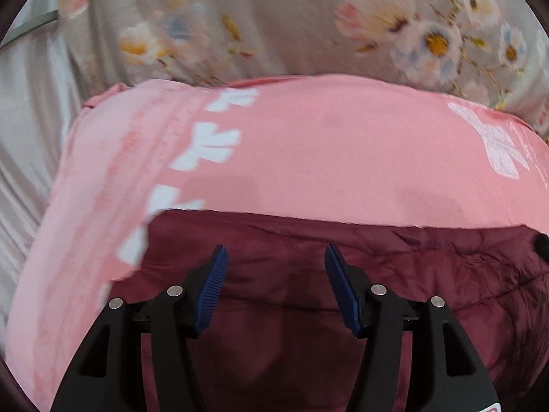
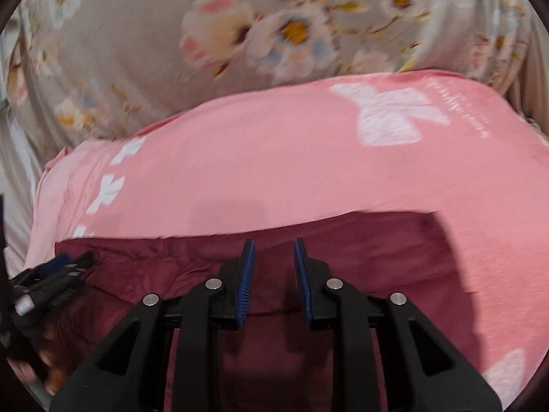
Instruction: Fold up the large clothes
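A maroon quilted garment (image 1: 343,274) lies on a pink blanket with white bow prints (image 1: 308,151). My left gripper (image 1: 276,257) is open, its blue pads apart, just above the maroon fabric near its far edge. In the right wrist view the same maroon garment (image 2: 360,250) fills the lower middle, on the pink blanket (image 2: 274,171). My right gripper (image 2: 273,250) is open with a narrower gap and holds nothing. The left gripper (image 2: 65,267) shows at the left edge of the right wrist view, resting on the garment's left part.
A grey floral bedcover (image 1: 274,17) lies beyond the pink blanket and also shows in the right wrist view (image 2: 137,51). Pale satin sheet (image 1: 27,137) is at the left. A hand (image 2: 34,367) shows at the lower left.
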Action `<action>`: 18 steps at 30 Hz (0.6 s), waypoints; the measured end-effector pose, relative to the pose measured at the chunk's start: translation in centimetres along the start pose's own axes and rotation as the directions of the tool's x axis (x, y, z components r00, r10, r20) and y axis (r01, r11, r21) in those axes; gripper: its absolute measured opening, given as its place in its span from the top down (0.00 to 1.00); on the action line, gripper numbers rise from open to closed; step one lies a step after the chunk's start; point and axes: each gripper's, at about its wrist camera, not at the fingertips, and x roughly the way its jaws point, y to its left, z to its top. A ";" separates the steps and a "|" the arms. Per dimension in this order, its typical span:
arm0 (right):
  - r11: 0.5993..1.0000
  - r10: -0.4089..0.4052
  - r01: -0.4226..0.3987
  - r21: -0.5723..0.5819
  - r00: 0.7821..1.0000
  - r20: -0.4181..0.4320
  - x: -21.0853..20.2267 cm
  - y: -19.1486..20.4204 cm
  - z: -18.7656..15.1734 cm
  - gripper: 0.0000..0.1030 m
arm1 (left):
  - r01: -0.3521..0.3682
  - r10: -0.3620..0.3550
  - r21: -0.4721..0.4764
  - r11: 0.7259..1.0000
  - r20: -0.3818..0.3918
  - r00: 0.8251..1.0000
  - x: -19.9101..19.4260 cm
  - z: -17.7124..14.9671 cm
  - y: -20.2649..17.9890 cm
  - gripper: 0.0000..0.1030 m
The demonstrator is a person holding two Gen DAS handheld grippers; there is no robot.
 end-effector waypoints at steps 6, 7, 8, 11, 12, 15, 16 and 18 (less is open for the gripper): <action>0.993 -0.102 0.106 0.056 0.993 -0.067 0.9 -5.8 -1.5 0.76 | -0.092 0.086 -0.091 0.992 -0.071 0.994 2.0 -1.0 6.3 0.42; 0.991 -0.093 0.101 0.084 0.992 -0.090 1.7 -6.7 -2.2 0.76 | -0.091 0.080 -0.115 0.989 -0.098 0.992 2.8 -1.4 7.0 0.42; 0.991 -0.090 0.098 0.091 0.991 -0.095 2.2 -6.9 -2.6 0.76 | -0.081 0.065 -0.139 0.987 -0.118 0.991 3.5 -1.9 7.5 0.41; 0.991 -0.117 0.121 0.053 0.989 -0.087 3.0 -6.5 -3.4 0.77 | -0.072 0.053 -0.163 0.984 -0.122 0.991 4.6 -2.9 8.1 0.36; 0.990 -0.131 0.135 0.039 0.988 -0.085 3.1 -6.2 -3.6 0.77 | -0.077 0.059 -0.164 0.983 -0.115 0.992 4.8 -3.1 8.1 0.35; 0.987 -0.156 0.158 0.015 0.984 -0.083 3.4 -5.5 -3.8 0.77 | -0.088 0.070 -0.170 0.981 -0.111 0.991 5.2 -3.5 8.1 0.31; 0.987 -0.156 0.158 0.016 0.984 -0.084 3.5 -5.6 -3.8 0.77 | -0.091 0.072 -0.172 0.981 -0.115 0.991 5.4 -3.5 8.1 0.30; 0.989 -0.143 0.146 0.027 0.986 -0.088 3.7 -5.8 -3.7 0.77 | -0.092 0.072 -0.179 0.980 -0.118 0.990 5.6 -3.6 8.2 0.28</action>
